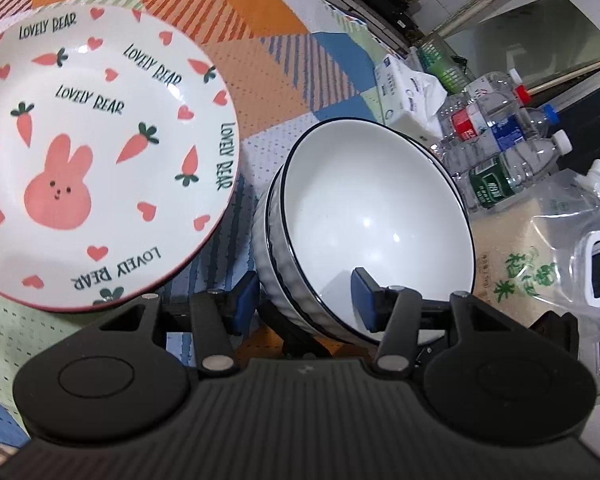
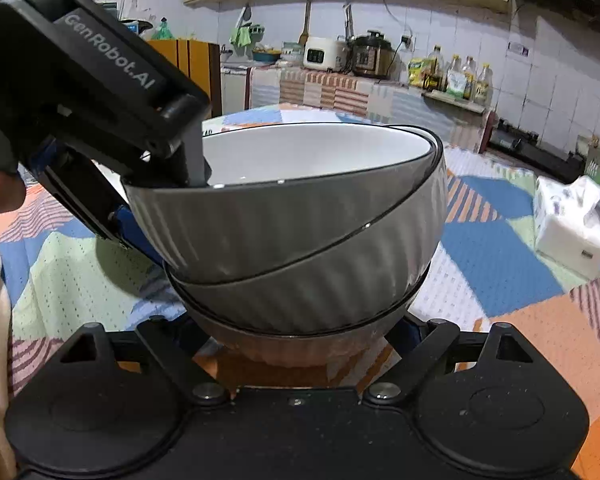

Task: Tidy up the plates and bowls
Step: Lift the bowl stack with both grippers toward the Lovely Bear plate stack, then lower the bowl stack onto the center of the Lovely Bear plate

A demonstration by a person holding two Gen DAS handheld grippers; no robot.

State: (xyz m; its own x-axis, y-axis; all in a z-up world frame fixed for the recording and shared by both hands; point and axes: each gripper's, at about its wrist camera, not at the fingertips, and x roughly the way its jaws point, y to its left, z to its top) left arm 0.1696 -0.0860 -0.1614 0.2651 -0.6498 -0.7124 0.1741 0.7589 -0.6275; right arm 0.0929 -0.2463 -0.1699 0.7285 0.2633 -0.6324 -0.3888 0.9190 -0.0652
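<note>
A white ribbed bowl (image 1: 372, 216) with a dark rim sits tilted inside a matching bowl (image 1: 266, 220). My left gripper (image 1: 306, 300) straddles the top bowl's near rim, one blue pad inside and one outside, and looks closed on it. In the right wrist view the top bowl (image 2: 284, 216) leans in the second bowl (image 2: 340, 284), over a third at the bottom (image 2: 300, 344). My right gripper (image 2: 300, 336) has a finger either side of that bottom bowl; contact is hidden. The left gripper (image 2: 100, 92) enters from upper left. A rabbit-and-carrot plate (image 1: 96, 152) lies left of the bowls.
A patchwork tablecloth (image 1: 268, 60) covers the table. A tissue pack (image 1: 408, 92), several plastic bottles (image 1: 500, 152) and a bag of rice (image 1: 540, 248) lie to the right in the left wrist view. The tissue pack (image 2: 568, 220) also shows in the right wrist view, before a kitchen counter (image 2: 340, 88).
</note>
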